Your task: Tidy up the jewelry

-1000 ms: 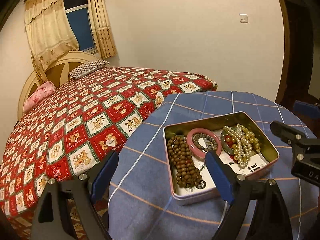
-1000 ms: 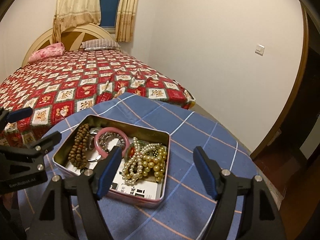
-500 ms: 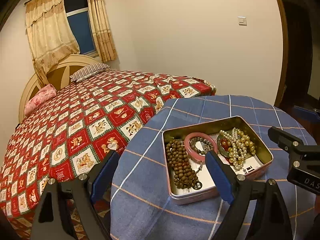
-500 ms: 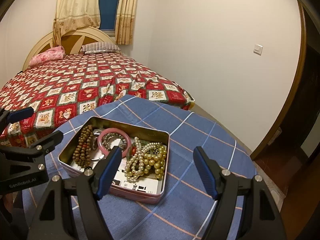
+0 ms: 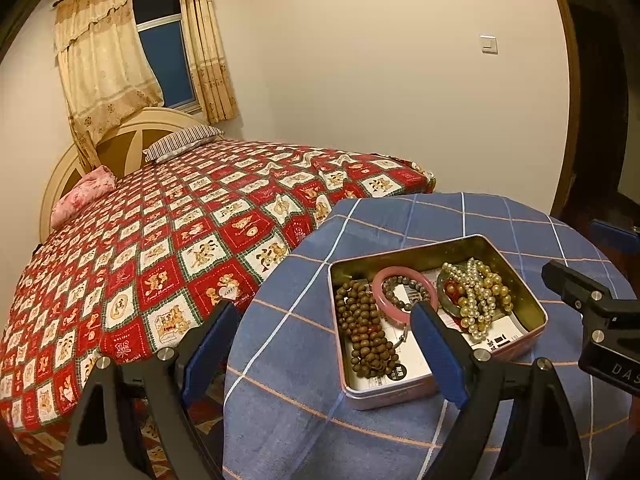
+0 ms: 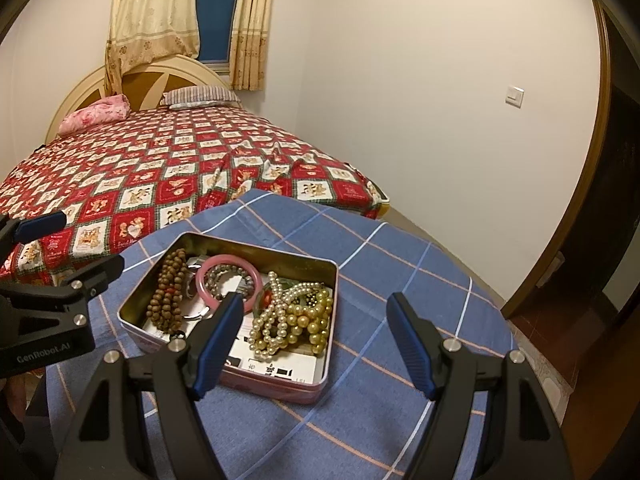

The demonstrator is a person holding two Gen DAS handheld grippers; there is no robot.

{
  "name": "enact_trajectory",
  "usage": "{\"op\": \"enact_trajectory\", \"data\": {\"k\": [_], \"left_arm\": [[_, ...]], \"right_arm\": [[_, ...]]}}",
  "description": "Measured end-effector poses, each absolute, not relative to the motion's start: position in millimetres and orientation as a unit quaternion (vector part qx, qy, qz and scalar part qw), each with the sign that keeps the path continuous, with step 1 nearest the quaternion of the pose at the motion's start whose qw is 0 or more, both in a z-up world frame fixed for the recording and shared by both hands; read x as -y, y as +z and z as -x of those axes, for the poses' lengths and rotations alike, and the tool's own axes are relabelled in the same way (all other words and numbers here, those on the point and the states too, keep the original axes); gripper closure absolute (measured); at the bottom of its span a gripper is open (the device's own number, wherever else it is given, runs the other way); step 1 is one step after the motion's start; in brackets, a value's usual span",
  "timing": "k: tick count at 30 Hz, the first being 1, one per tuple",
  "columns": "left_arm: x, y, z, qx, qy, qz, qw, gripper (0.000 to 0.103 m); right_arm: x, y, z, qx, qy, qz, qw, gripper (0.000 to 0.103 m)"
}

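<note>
**Both jaws wide, nothing gripped**

Jaws on the left gripper (image 5: 324, 340) stand wide apart with nothing between the blue pads; same for the right gripper (image 6: 320, 340), spread wide and holding nothing. Both hang above the near side of the table, angled down toward the tin.

Tin (image 6: 276, 383): open, rectangular, pink outside, gold inside, no lid on it. Sits on the round table's blue checked cloth (image 6: 400, 264), roughly mid-table. All the jewelry is in it:
- brown wooden bead strand (image 5: 362, 328), bunched along the left side
- pink bangle (image 5: 386, 280) in the middle, lying flat, with a grey bead bracelet (image 5: 400, 282) inside its ring
- pearl necklace (image 6: 292, 320), heaped on the right side, over a dark red piece (image 5: 452, 289) I can't identify
- printed white card (image 6: 276, 366) under the lot, at the tin's bottom

Left view: right pad of the left gripper overlaps the tin's near edge and the bangle, but sits above them, not touching. Right view: left pad of the right gripper overlaps the tin's near wall, likewise clear of it. Each gripper shows at the edge of the other's view.

Behind the table: bed with red patchwork cover (image 5: 180, 240), curtained window (image 6: 214, 20).
</note>
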State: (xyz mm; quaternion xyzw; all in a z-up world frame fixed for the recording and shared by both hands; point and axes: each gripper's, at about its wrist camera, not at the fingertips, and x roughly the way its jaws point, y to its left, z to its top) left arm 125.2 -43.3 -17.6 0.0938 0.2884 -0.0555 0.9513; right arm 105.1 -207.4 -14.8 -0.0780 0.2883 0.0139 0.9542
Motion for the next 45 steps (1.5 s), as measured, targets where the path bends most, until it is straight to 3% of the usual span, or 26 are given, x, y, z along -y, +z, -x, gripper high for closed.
{"op": "enact_trajectory", "data": {"k": [45], "left_arm": [[39.5,-9.6,-121.6,-0.277,-0.040,-0.104,0.954,0.014]], "right_arm": [[204.5,-4.0,-102.4,-0.272,0.018,0.074,0.959,0.025]]}}
